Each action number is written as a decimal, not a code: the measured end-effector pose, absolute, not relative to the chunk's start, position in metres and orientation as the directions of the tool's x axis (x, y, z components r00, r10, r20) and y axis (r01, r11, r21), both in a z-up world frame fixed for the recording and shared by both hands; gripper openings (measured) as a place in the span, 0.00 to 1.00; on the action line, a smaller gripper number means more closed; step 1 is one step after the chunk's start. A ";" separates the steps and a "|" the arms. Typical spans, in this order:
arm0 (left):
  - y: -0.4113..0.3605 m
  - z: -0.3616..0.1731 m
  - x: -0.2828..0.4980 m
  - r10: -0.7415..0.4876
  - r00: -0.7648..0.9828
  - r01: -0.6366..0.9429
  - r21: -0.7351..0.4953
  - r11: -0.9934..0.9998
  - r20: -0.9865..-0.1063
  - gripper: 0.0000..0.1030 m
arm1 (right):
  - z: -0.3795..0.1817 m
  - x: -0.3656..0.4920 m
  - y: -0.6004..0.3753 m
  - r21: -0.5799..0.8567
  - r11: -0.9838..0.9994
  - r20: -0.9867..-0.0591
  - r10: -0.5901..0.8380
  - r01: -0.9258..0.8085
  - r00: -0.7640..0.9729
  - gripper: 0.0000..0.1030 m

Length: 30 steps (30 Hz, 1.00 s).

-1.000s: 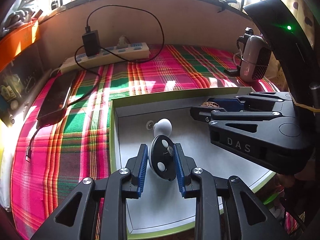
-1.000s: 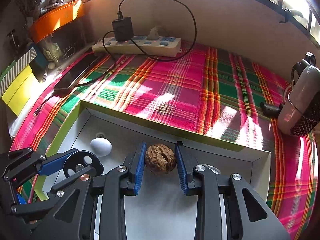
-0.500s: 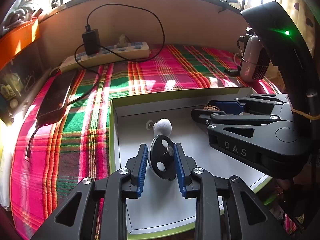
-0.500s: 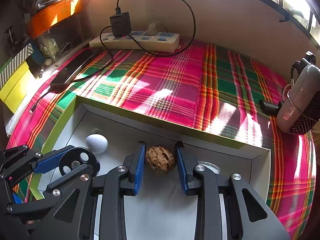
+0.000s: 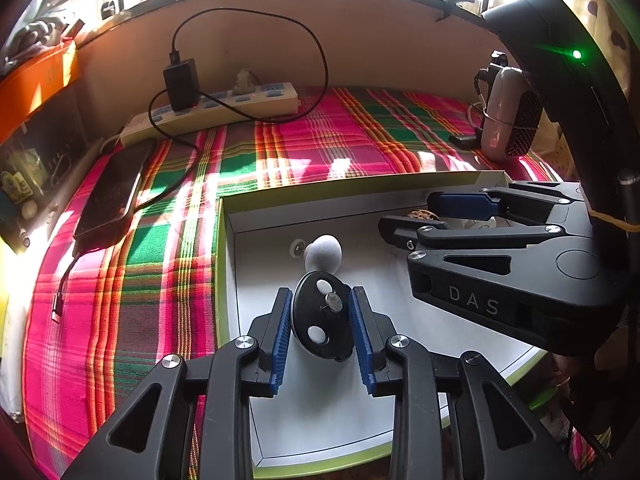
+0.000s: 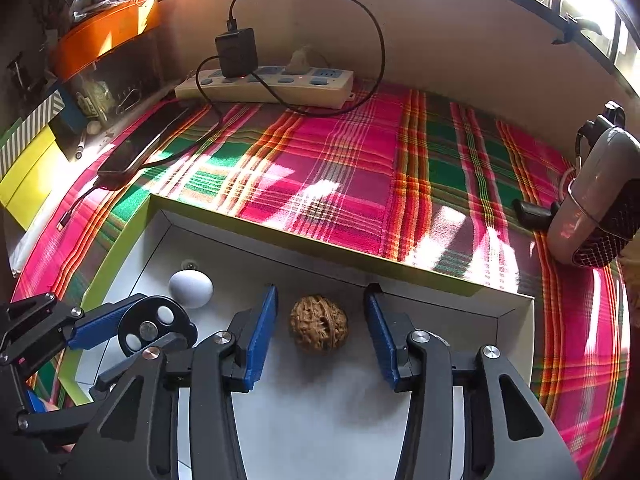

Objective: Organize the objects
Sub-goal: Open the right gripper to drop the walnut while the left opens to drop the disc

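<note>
My right gripper (image 6: 320, 332) tilts down into the box (image 6: 400, 276), jaws opening – walnut (image 6: 319, 327) lies free between them. My left gripper (image 5: 320, 330) likewise, opening around the black disc (image 5: 322, 326).

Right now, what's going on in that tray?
A person holds two claws over the white tray. The right claw is opening, and the walnut sits free on the tray floor between its pads. The left claw is opening too, around the black disc, which seems clear of the pads. A white egg-like ball lies just beyond the disc.
</note>
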<state>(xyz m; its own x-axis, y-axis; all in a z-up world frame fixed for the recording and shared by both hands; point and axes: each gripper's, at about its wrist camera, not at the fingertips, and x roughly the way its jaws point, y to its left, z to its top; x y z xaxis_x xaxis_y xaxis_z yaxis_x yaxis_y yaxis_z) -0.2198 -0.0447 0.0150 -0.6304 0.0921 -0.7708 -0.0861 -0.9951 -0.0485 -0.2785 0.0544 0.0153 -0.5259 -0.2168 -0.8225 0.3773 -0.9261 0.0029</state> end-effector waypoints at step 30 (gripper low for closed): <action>-0.041 0.056 -0.156 0.050 -0.710 -0.083 0.013 -0.996 -0.702 0.28 | 0.064 -0.198 0.088 0.033 -0.956 -0.727 -0.222 0.291 -0.649 0.45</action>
<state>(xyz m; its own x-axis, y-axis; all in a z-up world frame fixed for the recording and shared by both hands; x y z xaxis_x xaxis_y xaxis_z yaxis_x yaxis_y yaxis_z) -0.1556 -0.0415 0.0559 -0.7100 0.0500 -0.7025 -0.0831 -0.9965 0.0130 -0.1981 0.0884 0.0642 -0.6491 -0.2224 -0.7274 0.2906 -0.9563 0.0330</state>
